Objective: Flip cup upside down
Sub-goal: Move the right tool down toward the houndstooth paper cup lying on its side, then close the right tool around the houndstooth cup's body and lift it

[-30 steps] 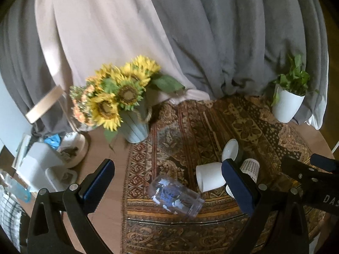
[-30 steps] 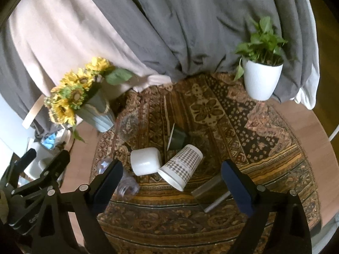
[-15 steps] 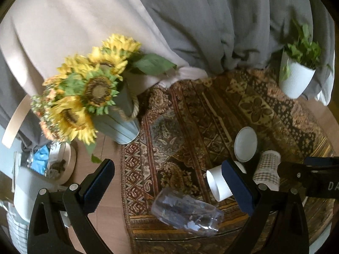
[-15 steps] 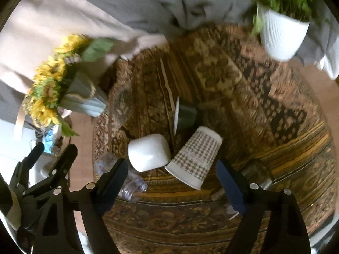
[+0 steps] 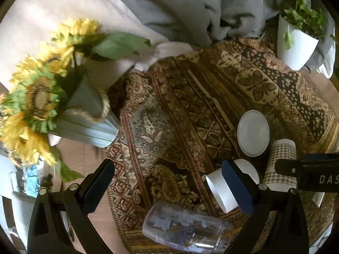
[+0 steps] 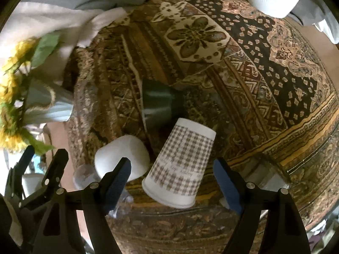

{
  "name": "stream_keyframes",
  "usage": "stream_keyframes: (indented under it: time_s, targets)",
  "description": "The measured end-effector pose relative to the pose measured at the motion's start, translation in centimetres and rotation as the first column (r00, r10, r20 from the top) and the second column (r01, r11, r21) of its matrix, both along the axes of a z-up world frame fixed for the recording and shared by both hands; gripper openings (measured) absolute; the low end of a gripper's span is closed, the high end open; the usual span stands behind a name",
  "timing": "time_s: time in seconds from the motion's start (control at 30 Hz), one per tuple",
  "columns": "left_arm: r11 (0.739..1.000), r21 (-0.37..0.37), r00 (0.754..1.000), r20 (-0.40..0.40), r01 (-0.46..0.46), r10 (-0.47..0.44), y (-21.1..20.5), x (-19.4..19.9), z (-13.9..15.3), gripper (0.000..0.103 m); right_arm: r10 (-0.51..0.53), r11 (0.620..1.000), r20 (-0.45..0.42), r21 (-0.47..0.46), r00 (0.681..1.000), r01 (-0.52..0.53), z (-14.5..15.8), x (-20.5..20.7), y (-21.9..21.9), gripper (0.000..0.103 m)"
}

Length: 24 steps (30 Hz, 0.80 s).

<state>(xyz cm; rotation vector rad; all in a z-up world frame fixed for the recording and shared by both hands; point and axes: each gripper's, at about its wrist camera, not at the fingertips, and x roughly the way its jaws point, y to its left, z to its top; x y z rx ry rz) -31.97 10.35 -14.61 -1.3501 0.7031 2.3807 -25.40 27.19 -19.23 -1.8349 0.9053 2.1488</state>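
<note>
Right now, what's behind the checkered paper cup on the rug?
Behind the checkered cup lies a dark green cup on its side on the patterned rug. Where they meet is hidden.

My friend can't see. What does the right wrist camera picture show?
A checked paper cup lies on its side between the open jaws of the right gripper, on a patterned rug. A white cup and a dark cup lie beside it.

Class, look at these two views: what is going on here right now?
A person holds a tool in each hand above a patterned rug strewn with cups lying on their sides. The right tool, open, straddles the checked paper cup without gripping it. The left tool, also open, hangs over a clear plastic cup beside a white cup. Nothing is flipped yet.
</note>
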Motion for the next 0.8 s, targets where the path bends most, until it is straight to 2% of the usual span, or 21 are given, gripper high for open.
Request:
stream_keyframes:
  time_s: [0.13, 0.5, 0.8]
  targets:
    - [1.000, -0.018, 1.000, 0.017, 0.008, -0.008, 0.3, -0.6, -1.0, 0.103, -0.008, 1.000, 0.031, -0.014, 0.999, 0.009, -1.3, -0.5, 0.1, 0.075]
    - [0.999, -0.049, 0.999, 0.040, 0.010, -0.008, 0.5, -1.2, -2.7, 0.103, 0.022, 0.999, 0.120, 0.041, 0.992, -0.027, -3.4, -1.8, -0.3, 0.067]
    - [0.997, -0.082, 1.000, 0.018, -0.003, 0.005, 0.2, -0.5, -2.8, 0.103, 0.073, 0.994, 0.118, 0.075, 0.990, -0.082, -3.4, -2.3, -0.5, 0.065]
